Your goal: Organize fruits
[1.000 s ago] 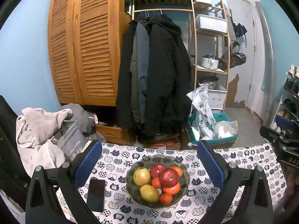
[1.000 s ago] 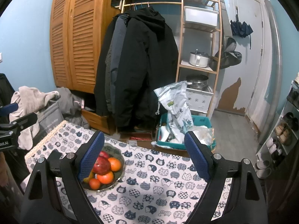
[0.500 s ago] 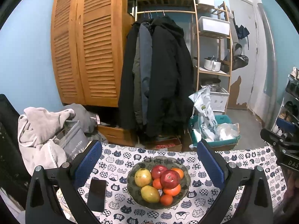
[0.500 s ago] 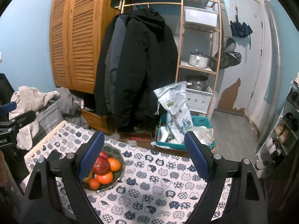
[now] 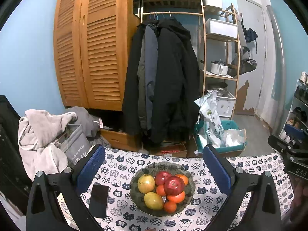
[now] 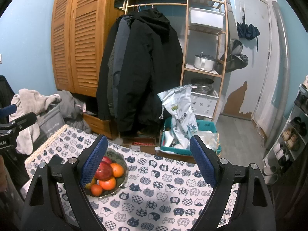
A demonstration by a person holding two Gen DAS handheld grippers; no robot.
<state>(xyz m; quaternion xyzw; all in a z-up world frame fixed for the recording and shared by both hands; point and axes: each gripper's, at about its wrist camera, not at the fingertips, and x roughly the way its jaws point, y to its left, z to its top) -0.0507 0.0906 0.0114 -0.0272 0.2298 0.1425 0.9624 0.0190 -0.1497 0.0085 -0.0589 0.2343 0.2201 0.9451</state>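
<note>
Over the last second our left view has tipped and drifted only slightly, and the fruit (image 5: 163,189) sits just as it did, piled in the bowl (image 5: 189,190) on the tabletop (image 6: 173,192). This fits either a finished sort or one still to come. Both the left hand-held gripper (image 5: 152,165) and right hand-held gripper (image 6: 148,158) hover above, fingers spread wide and empty (a phone (image 5: 99,200) lies beside the bowl).

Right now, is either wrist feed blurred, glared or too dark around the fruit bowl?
Left wrist view: the fruit bowl is sharp and evenly lit, with only small highlights on the red apple. Right wrist view: also sharp, but a shadow crosses the tablecloth and fisheye bends the door frame.
</note>
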